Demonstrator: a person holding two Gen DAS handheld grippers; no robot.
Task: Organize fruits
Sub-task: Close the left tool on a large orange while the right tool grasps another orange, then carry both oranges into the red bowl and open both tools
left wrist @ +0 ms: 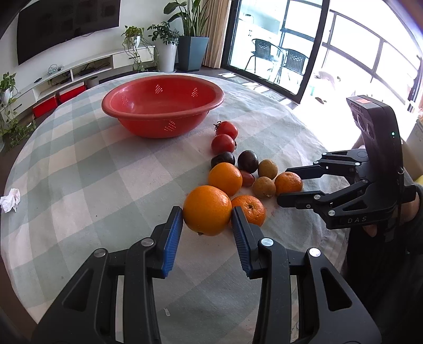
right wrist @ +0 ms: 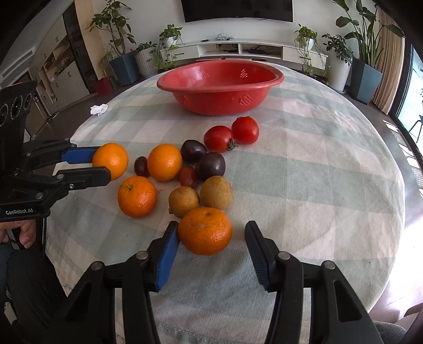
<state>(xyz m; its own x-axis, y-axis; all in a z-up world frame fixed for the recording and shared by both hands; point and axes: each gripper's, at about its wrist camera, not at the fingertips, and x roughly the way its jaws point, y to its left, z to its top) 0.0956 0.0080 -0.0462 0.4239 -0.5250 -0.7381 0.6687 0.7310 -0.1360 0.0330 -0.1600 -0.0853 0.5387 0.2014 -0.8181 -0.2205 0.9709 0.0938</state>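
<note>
I am closing my left gripper (left wrist: pixel 207 227) around the large orange (left wrist: pixel 207 210), both pads touching its sides, on the near side of the fruit pile from the red colander (left wrist: pixel 162 104). My right gripper (right wrist: pixel 211 247) is spread wide around a mandarin (right wrist: pixel 205 230), left pad touching, right pad apart.

A home living room: a large dark wall-mounted television (right wrist: pixel 238 9) hangs above a long white low media cabinet (right wrist: pixel 253 49), leafy potted houseplants (right wrist: pixel 367 50) flank it, and black-framed glass balcony doors (left wrist: pixel 277 45) open far right beyond the checked-cloth worktop (right wrist: pixel 304 158).
</note>
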